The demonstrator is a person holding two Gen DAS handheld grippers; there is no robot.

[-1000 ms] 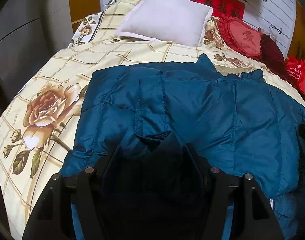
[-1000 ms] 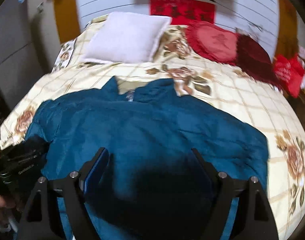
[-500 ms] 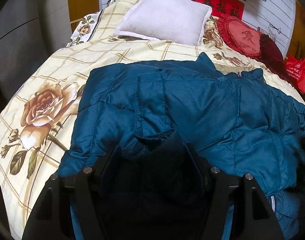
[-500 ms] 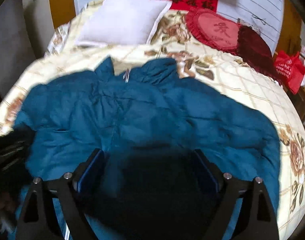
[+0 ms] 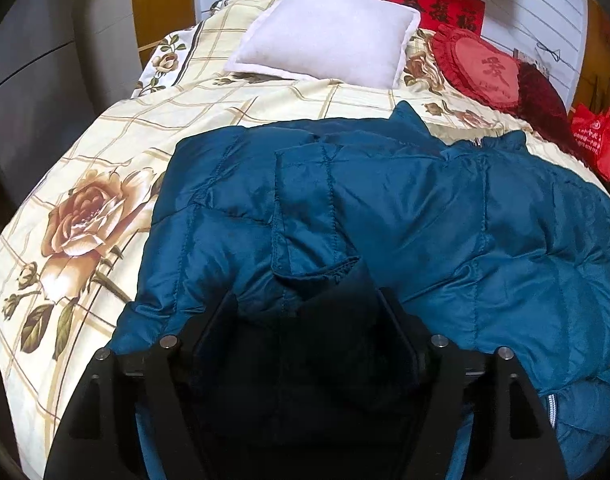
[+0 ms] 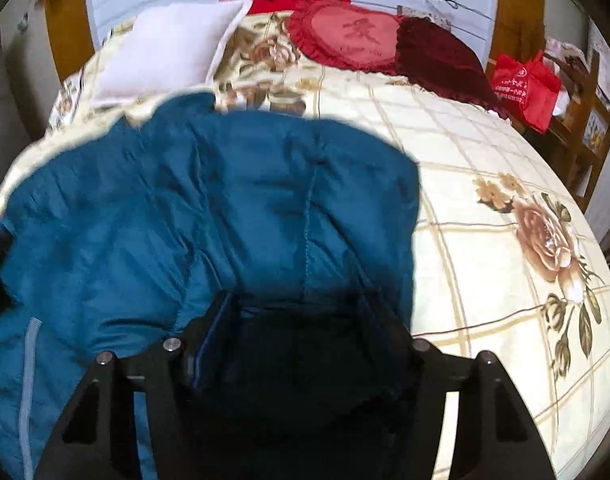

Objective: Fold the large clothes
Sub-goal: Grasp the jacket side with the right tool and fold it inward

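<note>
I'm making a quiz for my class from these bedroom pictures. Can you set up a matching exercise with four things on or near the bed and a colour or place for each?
Things:
1. jacket
2. square pillow
3. heart cushion
4. shopping bag

Descriptions:
A. white, at the head of the bed
B. red, beside the bed on its right side
C. blue, spread across the bedspread
D. red with a frilled edge, next to a dark red cushion

Pairs: 1-C, 2-A, 3-D, 4-B
</note>
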